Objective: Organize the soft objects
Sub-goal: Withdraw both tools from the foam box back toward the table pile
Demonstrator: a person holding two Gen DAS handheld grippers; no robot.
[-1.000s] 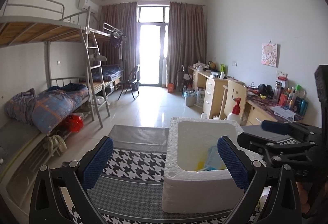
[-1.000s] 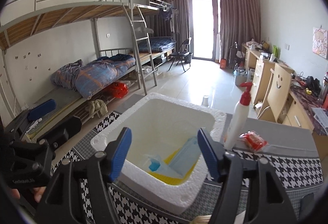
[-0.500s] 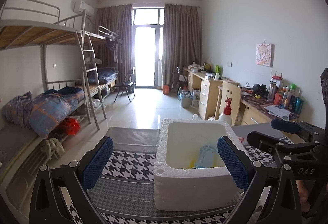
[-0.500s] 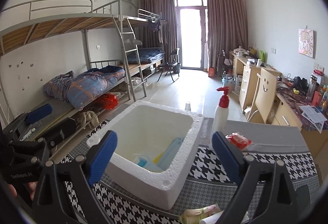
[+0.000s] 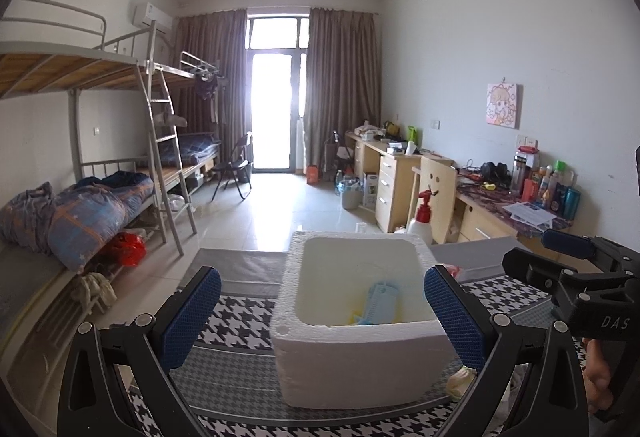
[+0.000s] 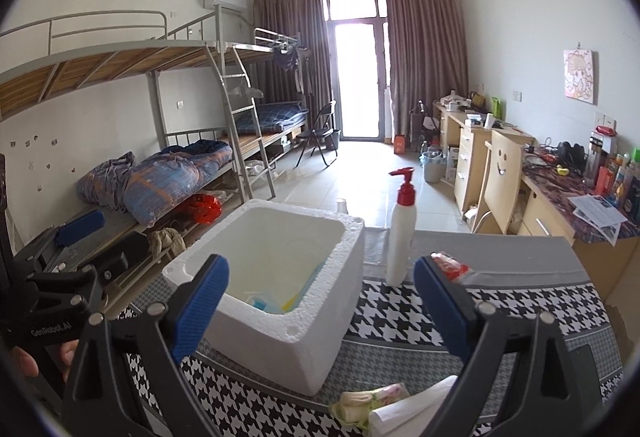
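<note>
A white foam box (image 5: 360, 365) stands on the houndstooth-covered table (image 5: 240, 321), and blue packets on something yellow (image 5: 382, 297) lie inside it. My left gripper (image 5: 320, 289) is open just short of the box's near wall, with nothing between its fingers. In the right wrist view the box (image 6: 280, 349) sits low and left, and my right gripper (image 6: 322, 277) stands open and holds nothing, near the box's right corner. A folded pale cloth (image 6: 372, 399) and a white roll (image 6: 412, 409) lie on the table in front of the box. A red packet (image 6: 450, 265) lies behind the right finger.
A white pump bottle with a red top (image 6: 402, 233) stands just right of the box. Bunk beds (image 6: 160, 173) line the left wall and desks with clutter (image 6: 580, 189) line the right. The other gripper's body shows at the view's edge (image 5: 568, 277).
My right gripper's jaws have spread wider and it has drawn back and to the right, away from above the box. The left gripper has stayed about where it was.
</note>
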